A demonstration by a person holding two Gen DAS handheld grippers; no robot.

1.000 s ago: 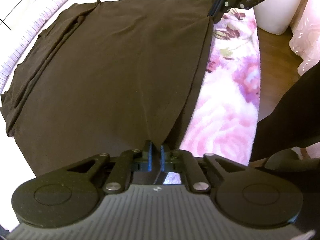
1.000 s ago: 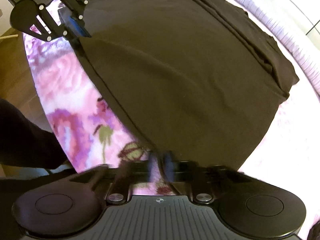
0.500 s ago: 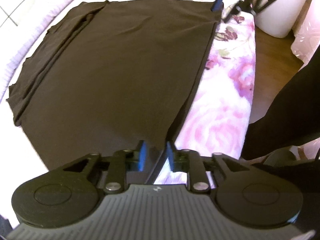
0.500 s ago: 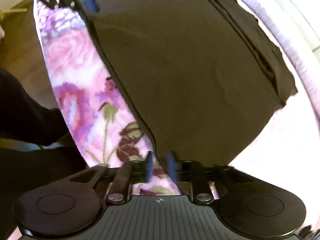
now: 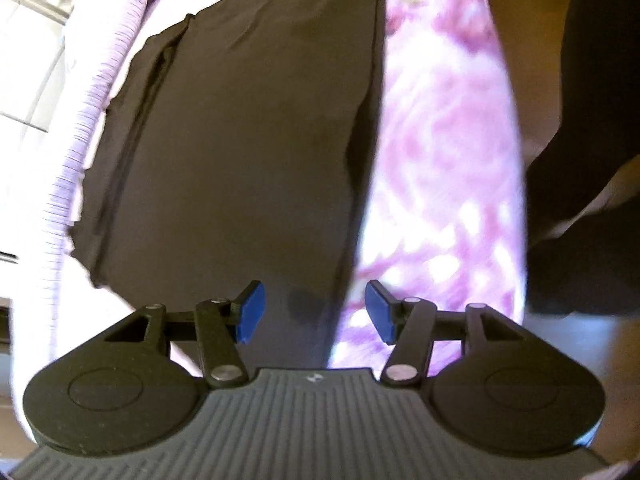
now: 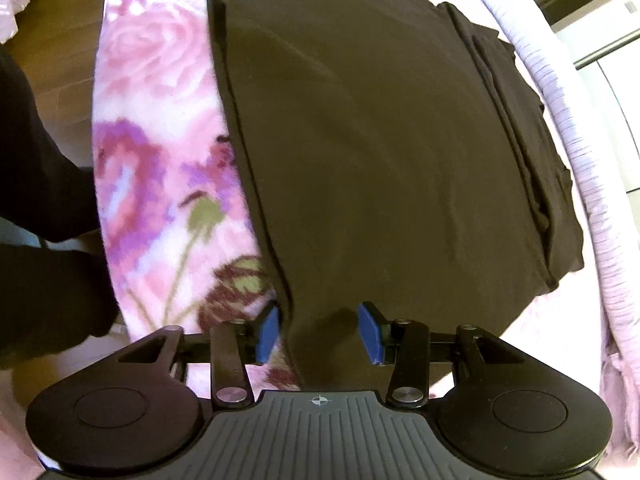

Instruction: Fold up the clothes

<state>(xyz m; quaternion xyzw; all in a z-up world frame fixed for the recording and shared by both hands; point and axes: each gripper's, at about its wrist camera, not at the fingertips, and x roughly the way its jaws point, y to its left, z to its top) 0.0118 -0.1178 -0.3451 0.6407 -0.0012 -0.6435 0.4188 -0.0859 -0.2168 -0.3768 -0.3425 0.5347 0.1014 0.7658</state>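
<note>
left wrist view, left gripper (image 5: 312,312) open over dark garment (image 5: 248,128), floral blanket (image 5: 440,140)

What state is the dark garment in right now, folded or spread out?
Folded. The dark garment lies flat on the floral blanket with stacked layers showing along its far edge. Left gripper and right gripper are open.

The garment (image 6: 380,152) is matt dark-brown cloth, smooth with soft creases. Under it the blanket (image 6: 160,140) looks fleecy, floral pink and purple. At 6 o'clock, each gripper (image 5: 312,312) (image 6: 318,334) shows matt ribbed plastic and shiny metal rivets.
</note>
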